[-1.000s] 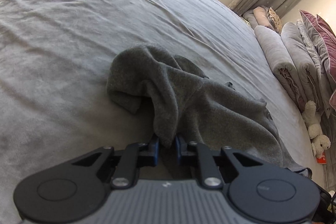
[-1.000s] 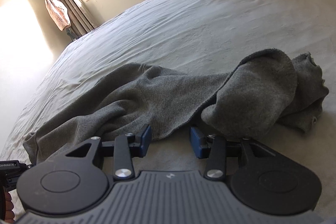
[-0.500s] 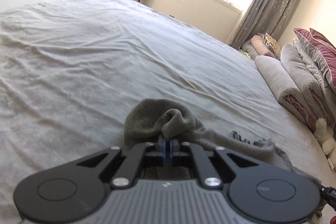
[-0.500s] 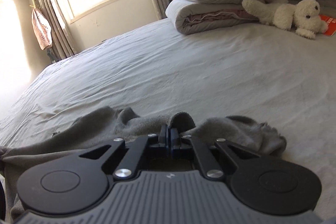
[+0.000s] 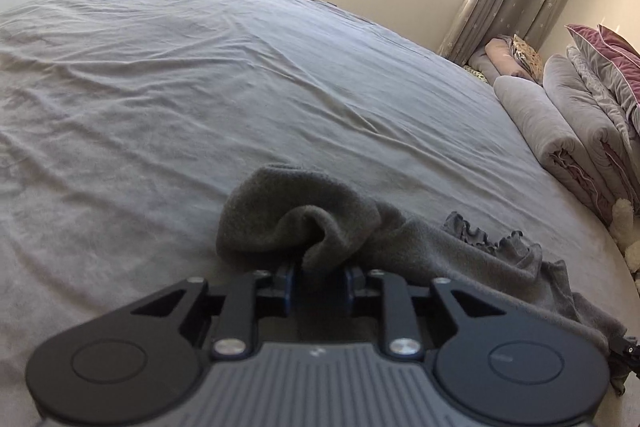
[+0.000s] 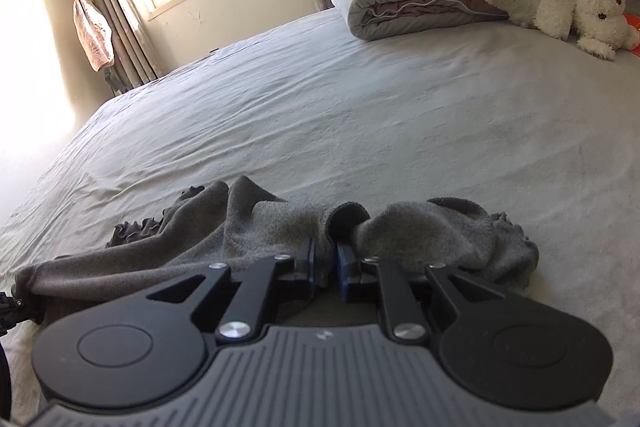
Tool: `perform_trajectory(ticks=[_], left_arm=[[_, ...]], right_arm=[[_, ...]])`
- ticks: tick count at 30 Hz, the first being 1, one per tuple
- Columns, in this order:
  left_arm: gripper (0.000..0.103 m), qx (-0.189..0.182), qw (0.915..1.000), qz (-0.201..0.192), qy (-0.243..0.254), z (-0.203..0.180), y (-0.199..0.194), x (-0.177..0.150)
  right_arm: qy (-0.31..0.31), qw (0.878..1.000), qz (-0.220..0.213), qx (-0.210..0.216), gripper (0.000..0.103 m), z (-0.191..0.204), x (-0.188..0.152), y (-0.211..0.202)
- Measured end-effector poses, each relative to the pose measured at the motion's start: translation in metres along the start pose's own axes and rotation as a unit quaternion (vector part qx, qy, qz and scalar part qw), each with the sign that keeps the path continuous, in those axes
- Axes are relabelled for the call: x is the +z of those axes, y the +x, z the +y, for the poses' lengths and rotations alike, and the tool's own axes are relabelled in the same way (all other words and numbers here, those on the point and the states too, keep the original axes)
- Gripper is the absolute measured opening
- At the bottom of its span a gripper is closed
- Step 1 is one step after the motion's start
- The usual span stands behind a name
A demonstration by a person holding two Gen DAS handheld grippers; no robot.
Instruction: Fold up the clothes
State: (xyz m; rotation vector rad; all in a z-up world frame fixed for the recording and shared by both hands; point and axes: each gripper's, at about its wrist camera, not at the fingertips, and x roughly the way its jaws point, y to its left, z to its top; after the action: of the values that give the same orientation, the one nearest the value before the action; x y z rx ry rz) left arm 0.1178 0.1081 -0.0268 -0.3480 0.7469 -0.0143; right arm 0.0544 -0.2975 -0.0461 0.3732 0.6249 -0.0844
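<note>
Now, garment: a dark grey fleece garment (image 5: 360,227) is lying bunched up on the grey bed sheet (image 5: 200,87), near the bottom edge of both views, with a frilly hem (image 5: 484,233) at one side.
Left gripper: the left gripper (image 5: 319,277) is being opened. Half a second ago its blue pads were shut tight on a fold of the cloth. A clear gap is seen between them now, and a rolled lump of the cloth hangs into that gap. Whether a pad is touched by the cloth cannot be told.
Right gripper: the right gripper (image 6: 325,269) is being opened too. It was pinched shut on a fold half a second ago. A narrow gap is seen now, with a cuff-like loop of cloth just past the tips.
Cloth shape: a second ago the garment was spread longer and looser. It has since been pulled closer and bunched into humps.
Meaning for the task: both grips seem to be let go, so a fold may have just been laid down. The pile is not flat or neat yet, so more folding is likely needed.
Bed things: rolled quilts (image 6: 420,3) and a white toy dog (image 6: 580,11) are well apart from the garment.
</note>
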Motion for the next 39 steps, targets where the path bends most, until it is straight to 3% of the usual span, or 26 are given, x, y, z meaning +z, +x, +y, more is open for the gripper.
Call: perform_trajectory(ticks=[9,16,22,30,34,39], left_arm=[[0.044,-0.011,0.9992,0.020,0.032,-0.009,-0.034,-0.021],[0.044,-0.050,0.9938,0.037,0.093,-0.030,-0.060,-0.039],[0.042,-0.108,0.9792,0.077,0.153,-0.050,-0.082,-0.064],[0.037,-0.187,0.9503,0.086,0.233,-0.073,-0.109,-0.094],[0.036,-0.210,0.9381,0.090,0.261,-0.084,-0.109,-0.104],[0.032,-0.217,0.9325,0.094,0.273,-0.104,-0.099,-0.112]], right_arm=[[-0.033,0.997,0.063,0.037,0.022,0.013,-0.022,-0.019],[-0.034,0.994,0.094,0.039,0.023,0.020,-0.034,-0.037],[-0.033,0.993,0.099,0.046,0.023,0.024,-0.038,-0.057],[-0.038,0.994,0.092,0.050,0.026,0.030,-0.038,-0.066],[-0.044,0.993,0.098,0.054,0.026,0.035,-0.040,-0.064],[-0.049,0.991,0.105,0.060,0.027,0.042,-0.042,-0.061]])
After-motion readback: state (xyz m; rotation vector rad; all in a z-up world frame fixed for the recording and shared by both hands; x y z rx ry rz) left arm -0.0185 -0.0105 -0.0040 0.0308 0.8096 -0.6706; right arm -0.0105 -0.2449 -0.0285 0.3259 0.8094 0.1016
